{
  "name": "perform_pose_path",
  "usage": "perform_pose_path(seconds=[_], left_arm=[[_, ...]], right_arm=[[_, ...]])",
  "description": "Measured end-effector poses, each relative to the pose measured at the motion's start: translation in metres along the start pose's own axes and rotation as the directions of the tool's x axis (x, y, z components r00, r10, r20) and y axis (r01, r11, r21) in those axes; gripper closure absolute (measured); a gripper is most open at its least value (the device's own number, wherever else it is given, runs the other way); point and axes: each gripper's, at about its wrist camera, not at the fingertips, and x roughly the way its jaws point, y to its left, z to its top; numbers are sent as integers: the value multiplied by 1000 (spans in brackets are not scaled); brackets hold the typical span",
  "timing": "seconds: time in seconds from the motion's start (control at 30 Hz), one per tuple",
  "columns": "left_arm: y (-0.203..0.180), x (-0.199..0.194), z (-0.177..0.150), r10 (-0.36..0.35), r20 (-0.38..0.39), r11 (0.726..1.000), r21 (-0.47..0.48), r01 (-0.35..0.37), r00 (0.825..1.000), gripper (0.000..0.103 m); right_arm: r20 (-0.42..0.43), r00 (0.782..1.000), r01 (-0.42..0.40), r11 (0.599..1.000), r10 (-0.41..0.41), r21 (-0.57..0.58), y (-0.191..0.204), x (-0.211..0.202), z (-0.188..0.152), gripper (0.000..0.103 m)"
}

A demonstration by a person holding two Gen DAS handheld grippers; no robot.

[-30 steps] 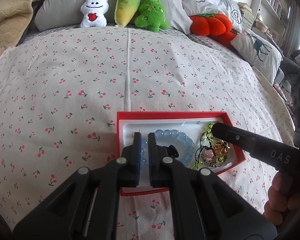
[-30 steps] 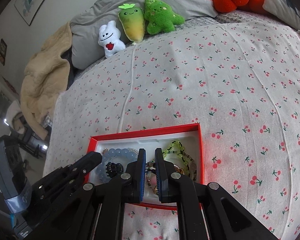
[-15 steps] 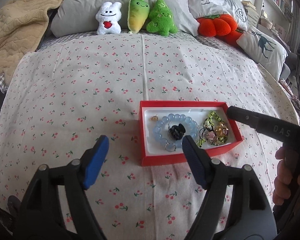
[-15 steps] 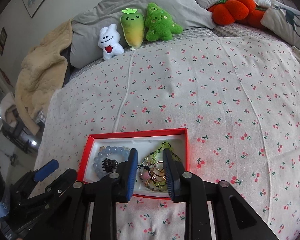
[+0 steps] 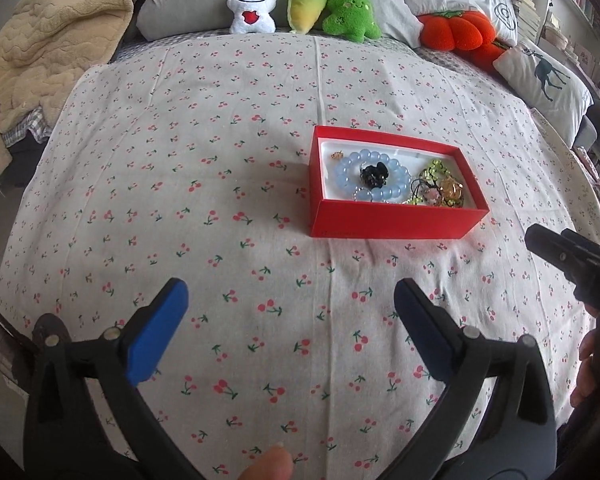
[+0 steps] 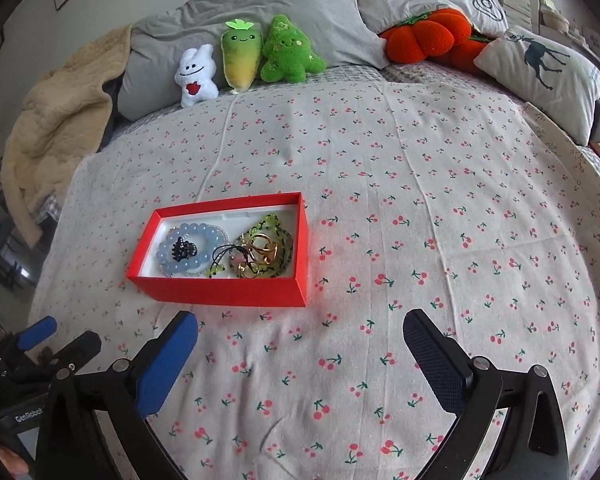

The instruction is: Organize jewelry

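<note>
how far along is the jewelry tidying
Looks nearly done: the blue bead bracelet, a black clip and a tangle of green beads and gold rings all lie inside the red box. Nothing is in hand: the left gripper and right gripper have just been opening, empty, short of the box. No loose jewelry shows on the bedspread.
</note>
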Motion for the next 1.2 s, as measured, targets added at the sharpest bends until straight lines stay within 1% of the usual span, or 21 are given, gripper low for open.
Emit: perform_pose_path(seconds=[0.13, 0.33, 0.43, 0.53, 0.77, 1.2], left_arm=[[0, -3, -11, 11, -34, 1000, 6, -11, 999, 1], [-2, 0, -24, 9, -80, 1000, 10, -8, 997, 1], [-2, 1, -27, 24, -83, 1000, 7, -23, 996, 1], [-4, 0, -28, 31, -80, 999, 13, -30, 996, 1], [-11, 1, -27, 38, -72, 999, 38, -35, 997, 1], [-16, 2, -25, 36, -70, 998, 50, -33, 997, 1]], right_arm=[[-38, 999, 32, 999, -33, -21, 4, -5, -16, 0], [-91, 995, 23, 996, -31, -83, 21, -4, -35, 0], [-97, 995, 22, 994, -32, -108, 28, -5, -40, 0], [-102, 994, 20, 994, -31, -105, 29, -4, -41, 0], [-114, 992, 37, 995, -48, -96, 27, 2, -41, 0], [-121, 991, 42, 995, -53, -91, 24, 4, -40, 0]])
